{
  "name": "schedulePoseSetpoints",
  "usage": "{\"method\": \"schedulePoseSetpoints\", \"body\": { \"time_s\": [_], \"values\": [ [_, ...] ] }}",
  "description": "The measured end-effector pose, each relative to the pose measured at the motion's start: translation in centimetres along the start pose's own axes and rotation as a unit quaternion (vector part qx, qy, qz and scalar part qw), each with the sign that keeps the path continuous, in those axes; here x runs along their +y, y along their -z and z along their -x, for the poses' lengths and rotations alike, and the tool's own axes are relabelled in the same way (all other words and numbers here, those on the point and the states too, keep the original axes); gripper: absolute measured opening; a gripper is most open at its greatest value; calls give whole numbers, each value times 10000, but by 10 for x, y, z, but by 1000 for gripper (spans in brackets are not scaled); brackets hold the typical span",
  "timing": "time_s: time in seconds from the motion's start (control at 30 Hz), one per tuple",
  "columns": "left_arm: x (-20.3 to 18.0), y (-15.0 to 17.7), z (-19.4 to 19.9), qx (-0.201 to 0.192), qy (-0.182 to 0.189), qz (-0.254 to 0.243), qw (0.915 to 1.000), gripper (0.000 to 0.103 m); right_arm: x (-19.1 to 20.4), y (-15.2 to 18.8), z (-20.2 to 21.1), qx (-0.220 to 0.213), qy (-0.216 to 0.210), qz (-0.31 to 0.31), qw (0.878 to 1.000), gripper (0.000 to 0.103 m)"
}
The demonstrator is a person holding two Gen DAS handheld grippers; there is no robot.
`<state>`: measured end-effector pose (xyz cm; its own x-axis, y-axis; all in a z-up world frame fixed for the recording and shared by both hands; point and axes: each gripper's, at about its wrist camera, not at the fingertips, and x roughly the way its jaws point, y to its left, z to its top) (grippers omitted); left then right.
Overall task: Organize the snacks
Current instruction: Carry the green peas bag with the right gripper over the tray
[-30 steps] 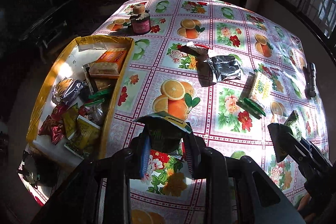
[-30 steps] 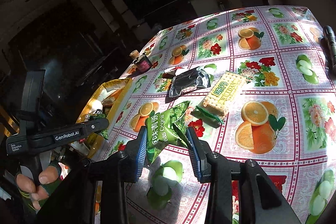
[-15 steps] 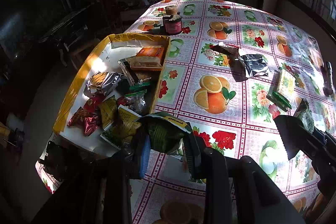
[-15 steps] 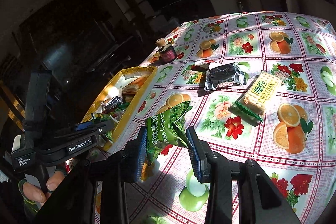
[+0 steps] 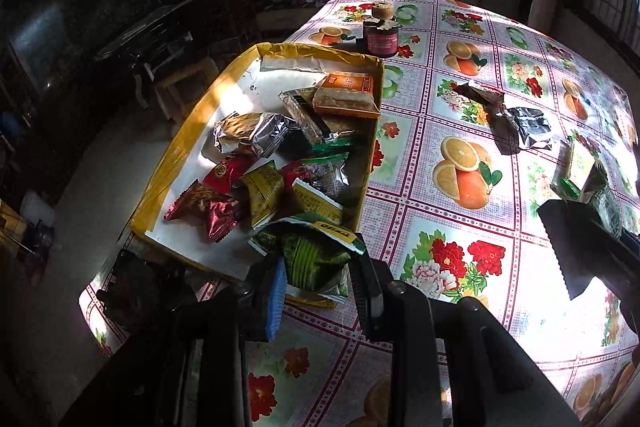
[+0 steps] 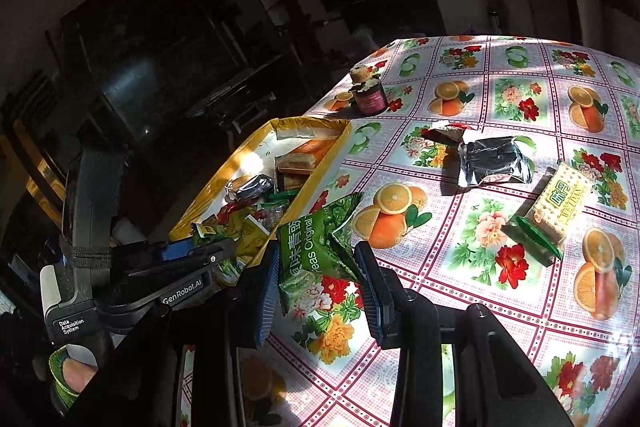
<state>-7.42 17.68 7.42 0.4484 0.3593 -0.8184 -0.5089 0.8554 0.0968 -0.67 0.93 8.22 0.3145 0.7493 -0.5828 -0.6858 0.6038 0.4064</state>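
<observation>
Two snack packets are in the air: a green-and-yellow packet (image 5: pixel 316 255) pinched in the left gripper (image 5: pixel 320 291) at the near corner of the yellow-walled box (image 5: pixel 182 143), and a green pea packet (image 6: pixel 316 247) clamped by the right gripper (image 6: pixel 316 291) just beside the box's wall. Each is held by its lower end, leaving the rest free to drop, I judge, onto the snacks already piled inside. A cracker pack (image 6: pixel 556 203), a silver pouch (image 6: pixel 494 161) and a dark wrapper (image 6: pixel 446 135) lie on the fruit-print tablecloth (image 6: pixel 500 327), well apart from the box.
</observation>
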Motion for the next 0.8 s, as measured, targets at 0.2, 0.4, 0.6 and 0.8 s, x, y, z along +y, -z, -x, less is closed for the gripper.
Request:
{"method": "schedulePoseSetpoints", "body": {
  "time_s": [0.2, 0.4, 0.6, 0.8],
  "values": [
    [31, 4, -11, 150, -163, 302, 9993, 29, 15, -4, -18, 105, -151, 131, 9997, 40],
    [48, -1, -11, 98, -264, 491, 9984, 29, 28, -9, -37, 210, -303, 271, 9990, 40],
    [62, -8, -13, 75, -314, 637, 9975, 29, 37, -18, -51, 234, -406, 354, 9983, 40],
    [70, -12, -15, 68, -335, 719, 9968, 29, 43, -25, -63, 261, -485, 404, 9977, 40]
  ]
}}
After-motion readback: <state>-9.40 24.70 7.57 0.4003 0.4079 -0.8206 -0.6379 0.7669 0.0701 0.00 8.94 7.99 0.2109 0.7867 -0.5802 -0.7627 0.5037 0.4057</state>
